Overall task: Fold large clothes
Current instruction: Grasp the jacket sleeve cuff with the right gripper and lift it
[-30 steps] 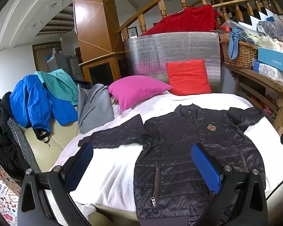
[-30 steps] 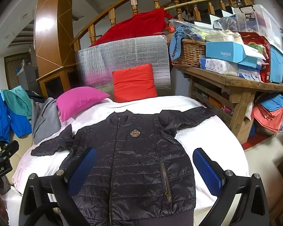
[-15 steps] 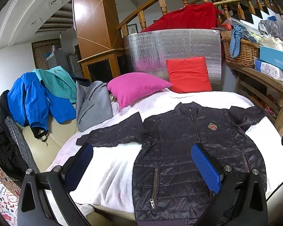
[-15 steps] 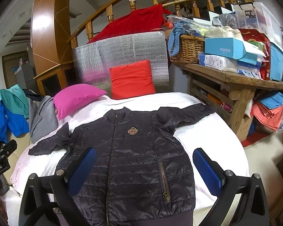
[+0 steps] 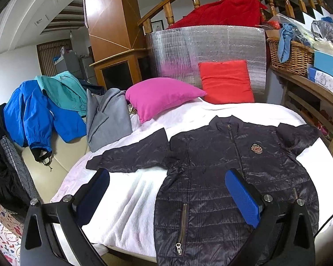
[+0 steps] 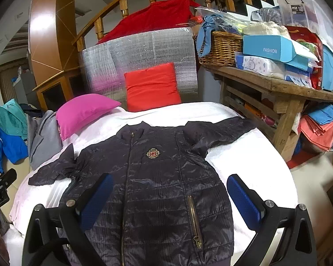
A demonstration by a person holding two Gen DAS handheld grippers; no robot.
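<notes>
Both views have edged slightly closer to the dark quilted jacket [image 6: 157, 177], spread front-up, zipped, on the white blanket [image 5: 126, 199]. Left gripper [image 5: 168, 197] and right gripper [image 6: 166, 201] hover wide apart, empty. Bare blanket flanks both sleeves. The hem is cut off below.

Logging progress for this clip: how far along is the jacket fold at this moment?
Done: the dark puffer jacket lies flat, front up and zipped, on the white blanket, sleeves spread out. In hand: nothing; the left gripper and right gripper are both open above it. Left: every fold, since neither sleeve is turned in and the hem is unfolded.
</notes>
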